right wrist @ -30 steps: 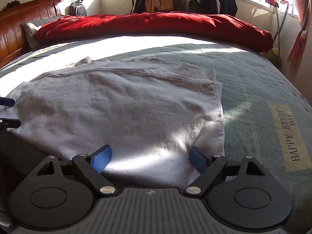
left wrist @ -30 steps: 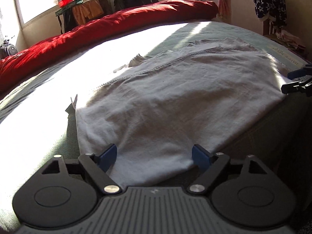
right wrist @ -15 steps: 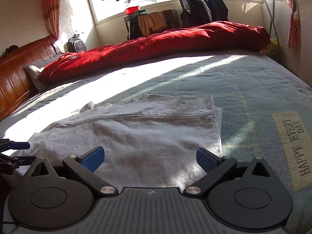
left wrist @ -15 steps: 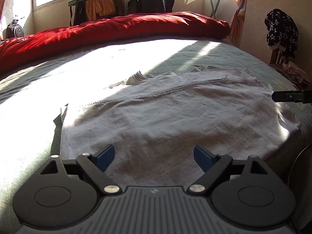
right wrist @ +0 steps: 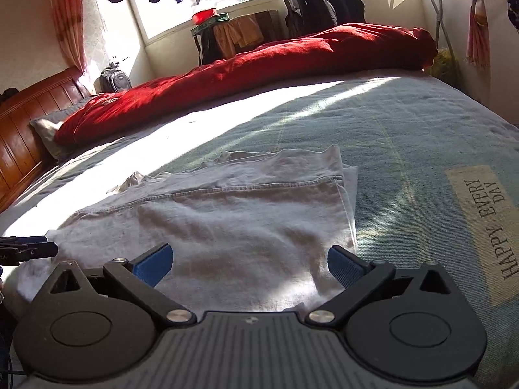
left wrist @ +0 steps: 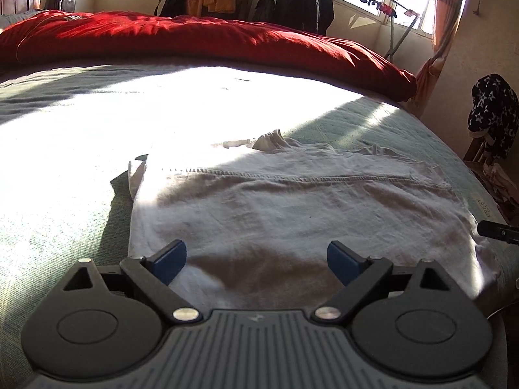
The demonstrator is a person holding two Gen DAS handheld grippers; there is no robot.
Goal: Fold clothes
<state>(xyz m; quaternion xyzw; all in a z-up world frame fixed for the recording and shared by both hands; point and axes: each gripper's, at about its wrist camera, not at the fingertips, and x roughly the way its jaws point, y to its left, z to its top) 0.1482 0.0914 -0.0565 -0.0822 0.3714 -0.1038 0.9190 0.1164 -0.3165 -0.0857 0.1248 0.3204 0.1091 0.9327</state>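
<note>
while sunlight cuts across the bed [right wrist: 405, 123], a pale grey garment [left wrist: 292, 207] lies folded flat on the green-grey blanket, its stitched hem running across the far side. left gripper [left wrist: 256, 259] hovers over the near edge, jaws wide apart, holding nothing. right gripper [right wrist: 249, 264] likewise stands spread and empty above the cloth's near right corner. a red duvet [right wrist: 259, 64] lies along the far side.

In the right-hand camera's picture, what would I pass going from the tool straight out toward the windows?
Right tool, open → pale grey folded garment → grey-green woven bedspread → rumpled red duvet → dark jackets hanging by the window.
</note>
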